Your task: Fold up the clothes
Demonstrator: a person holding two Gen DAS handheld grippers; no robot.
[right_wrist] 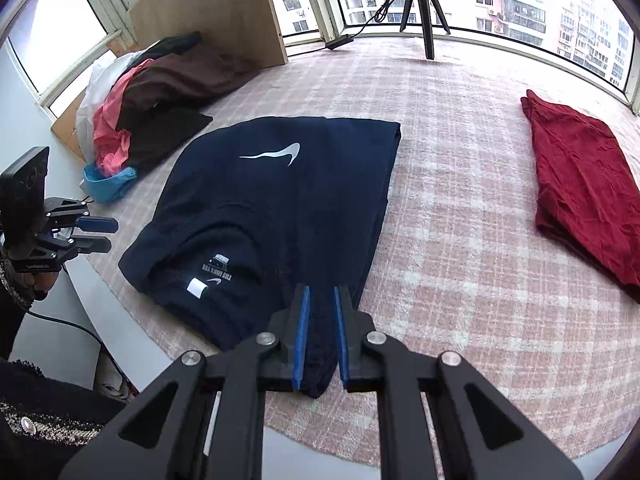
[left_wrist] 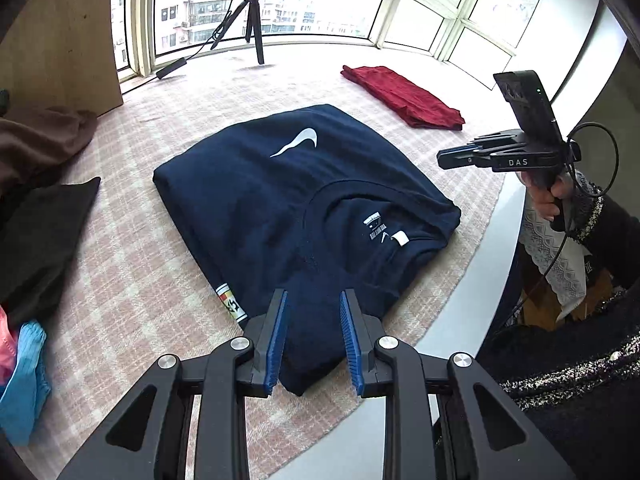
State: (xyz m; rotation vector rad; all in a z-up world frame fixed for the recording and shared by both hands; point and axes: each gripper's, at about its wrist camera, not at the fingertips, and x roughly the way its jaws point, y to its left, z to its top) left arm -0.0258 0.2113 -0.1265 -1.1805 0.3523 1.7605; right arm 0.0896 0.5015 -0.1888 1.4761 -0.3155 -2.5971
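A navy sweatshirt (left_wrist: 280, 200) (right_wrist: 280, 200) with a white swoosh lies folded flat on the pink checked cloth (right_wrist: 460, 240), collar towards me. My left gripper (left_wrist: 313, 294) hovers over its near corner, and the fabric shows through the gap. The right wrist view shows the left gripper (right_wrist: 108, 234) off to the shirt's left with nothing in it, jaws slightly apart. My right gripper (right_wrist: 321, 289) stands over the near hem. The left wrist view shows the right gripper (left_wrist: 442, 156) in the air to the right of the shirt, jaws narrowly apart and empty.
A folded red garment (right_wrist: 580, 192) (left_wrist: 404, 96) lies at the far right. A heap of brown, black, pink and blue clothes (right_wrist: 160, 92) (left_wrist: 36, 144) sits at the left by a wooden board (right_wrist: 208, 4). A black tripod (right_wrist: 424, 4) stands at the window. The table's grey rim (left_wrist: 480, 280) curves in front.
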